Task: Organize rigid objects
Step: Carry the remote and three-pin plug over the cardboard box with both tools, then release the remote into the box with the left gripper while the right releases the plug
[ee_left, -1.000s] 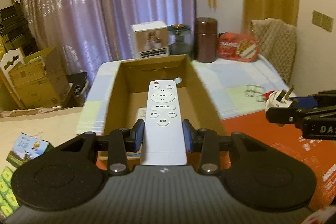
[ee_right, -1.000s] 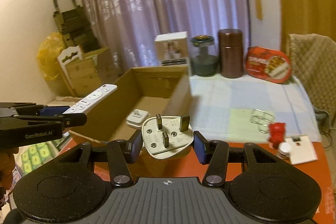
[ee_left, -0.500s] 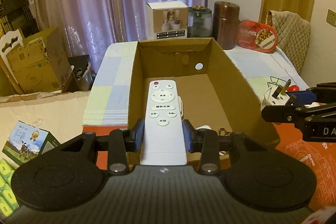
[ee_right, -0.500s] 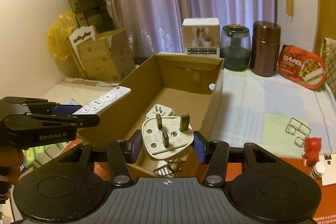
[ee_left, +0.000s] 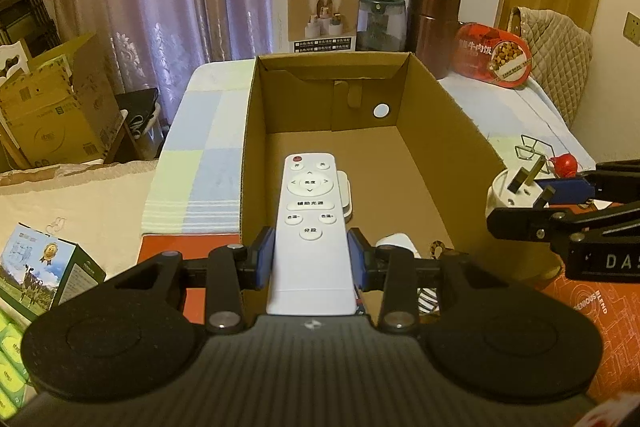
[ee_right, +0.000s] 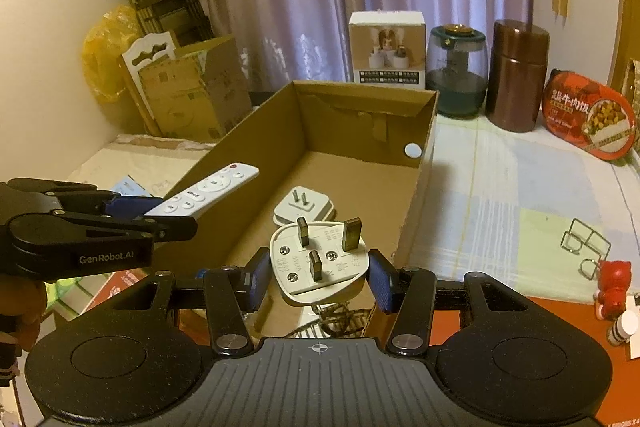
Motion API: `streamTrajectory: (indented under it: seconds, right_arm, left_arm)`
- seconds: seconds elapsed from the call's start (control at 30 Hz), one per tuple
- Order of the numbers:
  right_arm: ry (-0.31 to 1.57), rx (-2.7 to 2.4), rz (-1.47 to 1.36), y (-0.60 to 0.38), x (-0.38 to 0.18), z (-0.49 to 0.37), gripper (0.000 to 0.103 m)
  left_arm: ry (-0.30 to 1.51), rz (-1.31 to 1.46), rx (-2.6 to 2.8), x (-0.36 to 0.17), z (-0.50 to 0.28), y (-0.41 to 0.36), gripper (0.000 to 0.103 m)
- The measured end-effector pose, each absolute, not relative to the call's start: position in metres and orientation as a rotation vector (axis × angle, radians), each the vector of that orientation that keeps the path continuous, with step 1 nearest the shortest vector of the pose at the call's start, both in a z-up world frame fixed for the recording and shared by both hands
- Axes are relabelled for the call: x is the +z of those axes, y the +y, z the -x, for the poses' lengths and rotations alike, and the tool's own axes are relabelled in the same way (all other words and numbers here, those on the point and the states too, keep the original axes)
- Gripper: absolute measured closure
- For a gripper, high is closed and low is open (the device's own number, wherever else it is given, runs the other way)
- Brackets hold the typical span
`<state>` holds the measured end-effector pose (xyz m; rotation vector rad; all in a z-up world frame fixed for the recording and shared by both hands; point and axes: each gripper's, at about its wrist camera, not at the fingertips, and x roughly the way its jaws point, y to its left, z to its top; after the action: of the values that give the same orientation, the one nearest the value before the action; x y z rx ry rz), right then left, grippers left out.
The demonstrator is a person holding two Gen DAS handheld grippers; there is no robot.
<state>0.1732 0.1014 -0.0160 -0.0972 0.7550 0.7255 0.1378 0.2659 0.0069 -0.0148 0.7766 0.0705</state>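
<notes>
Remote control [ee_left: 311, 227] sits clamped in the left gripper [ee_left: 311, 263] above the cardboard box's [ee_left: 440, 131] near edge; right gripper [ee_right: 318, 275] clasps a three-pin plug [ee_right: 320, 259].

"GenRobot.AI" in pale letters on the black left gripper [ee_right: 170, 217], "DA" cut off at the frame edge on the black right gripper [ee_left: 520, 213], "辅助光源" and "分段" on buttons of the slim white remote control [ee_left: 310, 227], "牛肉饭" on the red oval food tray [ee_left: 494, 57], partly legible "BLEND" on the orange printed sheet [ee_left: 592, 303]
</notes>
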Motion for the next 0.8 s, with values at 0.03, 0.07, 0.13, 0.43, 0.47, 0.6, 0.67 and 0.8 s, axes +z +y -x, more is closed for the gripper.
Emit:
streamTrajectory:
  seconds: [0.03, 0.07, 0.13, 0.43, 0.47, 0.6, 0.67, 0.8]
  right_arm:
    - [0.758, 0.726, 0.093, 0.102, -0.017, -0.174, 0.055]
    - [0.761, 0.726, 0.092, 0.102, -0.018, -0.174, 0.055]
    - [0.761, 0.727, 0.093, 0.104, -0.018, -0.173, 0.055]
    - [0.767, 0.721, 0.093, 0.103, -0.022, -0.174, 0.055]
    - [0.767, 0.721, 0.093, 0.102, -0.022, -0.175, 0.055]
    - [0.766, 0.721, 0.091, 0.103, -0.022, -0.174, 0.055]
    - [0.766, 0.725, 0.089, 0.103, -0.021, -0.173, 0.055]
    - [0.771, 0.726, 0.088, 0.105, -0.022, -0.173, 0.055]
  left_arm:
    - [0.779, 0.014, 0.068, 0.006, -0.139, 0.266, 0.069]
    - [0.781, 0.011, 0.067, 0.005, -0.140, 0.265, 0.069]
    - [0.786, 0.011, 0.063, 0.003, -0.142, 0.266, 0.069]
    - [0.765, 0.018, 0.079, 0.005, -0.139, 0.268, 0.070]
    - [0.761, 0.022, 0.080, 0.006, -0.137, 0.269, 0.070]
    - [0.744, 0.035, 0.085, 0.012, -0.131, 0.271, 0.070]
    - [0.741, 0.035, 0.084, 0.014, -0.129, 0.271, 0.070]
    - [0.731, 0.034, 0.088, 0.018, -0.125, 0.271, 0.070]
